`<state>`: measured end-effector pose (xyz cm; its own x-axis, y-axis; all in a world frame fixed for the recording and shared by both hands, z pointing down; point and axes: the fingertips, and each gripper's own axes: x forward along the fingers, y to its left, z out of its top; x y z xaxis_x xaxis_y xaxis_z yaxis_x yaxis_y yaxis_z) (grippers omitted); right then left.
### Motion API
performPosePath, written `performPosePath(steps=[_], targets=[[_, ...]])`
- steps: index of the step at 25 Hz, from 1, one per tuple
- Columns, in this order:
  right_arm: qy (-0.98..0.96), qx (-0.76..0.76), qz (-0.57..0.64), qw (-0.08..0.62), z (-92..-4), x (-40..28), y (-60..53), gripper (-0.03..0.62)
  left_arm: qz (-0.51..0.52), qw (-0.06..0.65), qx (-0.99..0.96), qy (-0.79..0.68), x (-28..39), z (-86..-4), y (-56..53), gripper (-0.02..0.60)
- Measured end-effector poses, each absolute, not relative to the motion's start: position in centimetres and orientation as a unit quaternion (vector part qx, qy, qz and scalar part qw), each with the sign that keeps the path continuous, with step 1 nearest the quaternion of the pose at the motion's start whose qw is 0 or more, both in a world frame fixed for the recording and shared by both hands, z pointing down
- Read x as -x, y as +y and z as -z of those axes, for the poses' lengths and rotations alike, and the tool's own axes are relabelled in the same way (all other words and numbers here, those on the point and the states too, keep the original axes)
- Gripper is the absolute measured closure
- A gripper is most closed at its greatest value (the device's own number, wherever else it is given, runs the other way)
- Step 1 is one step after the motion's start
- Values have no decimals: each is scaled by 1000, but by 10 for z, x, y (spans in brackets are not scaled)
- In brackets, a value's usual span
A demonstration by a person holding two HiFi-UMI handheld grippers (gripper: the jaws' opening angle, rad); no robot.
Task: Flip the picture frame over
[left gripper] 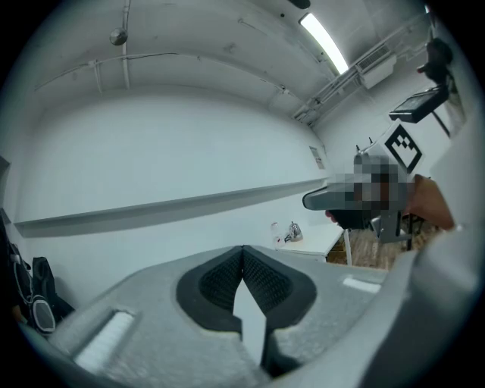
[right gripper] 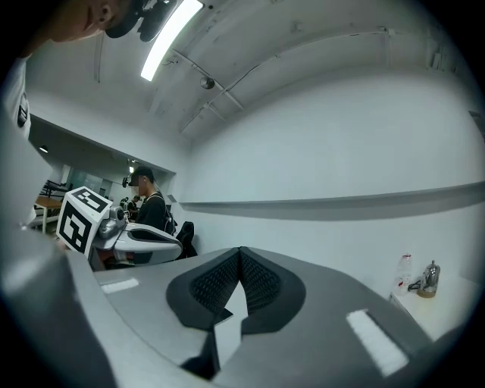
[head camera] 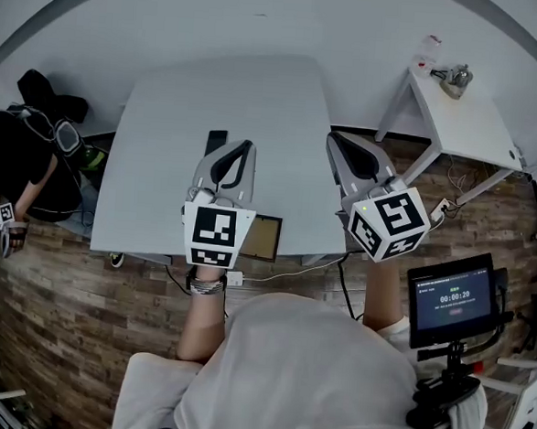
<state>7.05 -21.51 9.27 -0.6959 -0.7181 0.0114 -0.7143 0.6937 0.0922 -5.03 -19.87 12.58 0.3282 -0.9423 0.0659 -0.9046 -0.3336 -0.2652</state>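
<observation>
The picture frame [head camera: 263, 238], dark with a thin light border, lies flat near the front edge of the grey table [head camera: 165, 119], partly hidden by my left gripper's marker cube. My left gripper [head camera: 247, 146] is held above the table, just left of the frame, jaws shut and empty. My right gripper [head camera: 333, 138] hovers at the table's right edge, also shut and empty. In the left gripper view the gripper [left gripper: 242, 250] points level at a white wall, pads touching. The right gripper [right gripper: 240, 252] shows the same in its own view. Neither gripper view shows the frame.
A small dark object [head camera: 216, 141] lies on the table behind my left gripper. A white side table [head camera: 468, 117] with a bottle and a metal item stands at the right. A screen on a stand [head camera: 453, 298] is at my right. Another person [head camera: 20, 160] crouches at the left.
</observation>
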Motion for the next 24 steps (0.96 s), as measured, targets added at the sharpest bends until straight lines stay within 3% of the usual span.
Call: performPosePath(steps=[24], targets=[[-920, -389, 43, 26, -95, -69, -216, 592, 111, 100, 812, 564, 46, -126, -203, 575]])
